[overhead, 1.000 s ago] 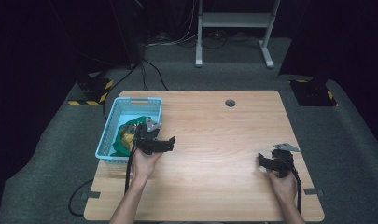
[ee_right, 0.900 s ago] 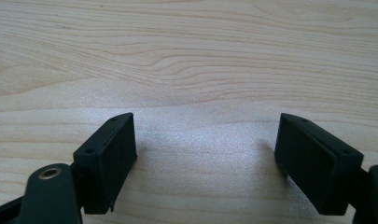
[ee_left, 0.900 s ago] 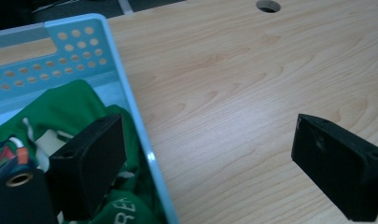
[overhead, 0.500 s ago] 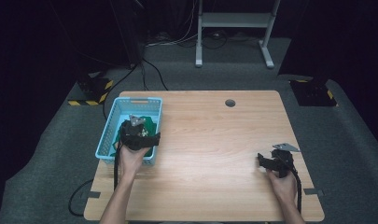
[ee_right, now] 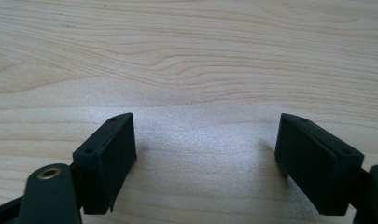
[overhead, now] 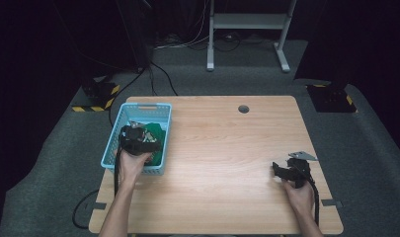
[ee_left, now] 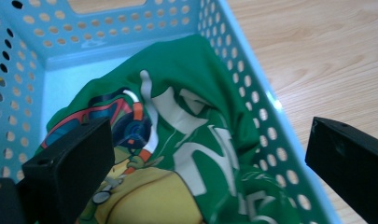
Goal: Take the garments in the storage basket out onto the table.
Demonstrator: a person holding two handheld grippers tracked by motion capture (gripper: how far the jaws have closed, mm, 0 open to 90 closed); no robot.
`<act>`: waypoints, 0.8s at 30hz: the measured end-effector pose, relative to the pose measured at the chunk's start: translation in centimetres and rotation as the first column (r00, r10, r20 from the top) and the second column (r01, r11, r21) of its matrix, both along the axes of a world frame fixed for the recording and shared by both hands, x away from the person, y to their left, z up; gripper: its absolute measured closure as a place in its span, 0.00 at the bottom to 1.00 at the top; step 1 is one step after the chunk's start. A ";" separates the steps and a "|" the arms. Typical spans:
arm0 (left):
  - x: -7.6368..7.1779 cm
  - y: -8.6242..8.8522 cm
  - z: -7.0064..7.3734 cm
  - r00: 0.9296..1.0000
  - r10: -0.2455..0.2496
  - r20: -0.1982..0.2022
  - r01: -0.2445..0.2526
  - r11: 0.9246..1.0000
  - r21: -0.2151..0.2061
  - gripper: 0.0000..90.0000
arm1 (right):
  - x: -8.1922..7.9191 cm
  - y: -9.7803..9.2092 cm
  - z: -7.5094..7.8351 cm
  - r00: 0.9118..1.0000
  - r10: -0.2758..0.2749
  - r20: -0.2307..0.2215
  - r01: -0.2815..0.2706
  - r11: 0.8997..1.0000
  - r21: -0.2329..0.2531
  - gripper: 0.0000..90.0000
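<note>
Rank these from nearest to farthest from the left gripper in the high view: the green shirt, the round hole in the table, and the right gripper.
From the left gripper:
1. Green shirt, right under it inside the blue basket at the table's left edge.
2. Round hole, at the table's far middle.
3. Right gripper, near the right edge, resting low over bare wood.

The left gripper (overhead: 138, 140) is hanging over the blue basket (overhead: 138, 106), jaws spread wide. In the left gripper view its perforated walls (ee_left: 252, 107) are closing in at nine, twelve and three o'clock, leaving passage only from above. The green printed shirt (ee_left: 196, 135) is filling the basket floor, heaped against the three o'clock wall. From the basket toward three o'clock, the wooden table (overhead: 227, 148) is lying bare across to the right gripper (overhead: 286, 170). That gripper's parted jaws are framing bare wood, with the table's small round hole (overhead: 243, 108) sitting far off at eleven o'clock.
</note>
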State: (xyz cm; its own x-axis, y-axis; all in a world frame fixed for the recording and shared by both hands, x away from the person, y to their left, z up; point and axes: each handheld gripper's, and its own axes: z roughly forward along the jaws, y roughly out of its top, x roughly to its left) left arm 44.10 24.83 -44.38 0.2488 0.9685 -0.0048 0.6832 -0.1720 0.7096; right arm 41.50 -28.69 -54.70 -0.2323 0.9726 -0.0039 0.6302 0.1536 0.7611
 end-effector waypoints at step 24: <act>5.2 -0.3 -2.5 0.990 -0.010 -0.140 0.016 0.999 0.046 0.01 | 0.1 0.2 0.0 1.000 0.009 0.002 -0.009 1.000 -0.002 0.23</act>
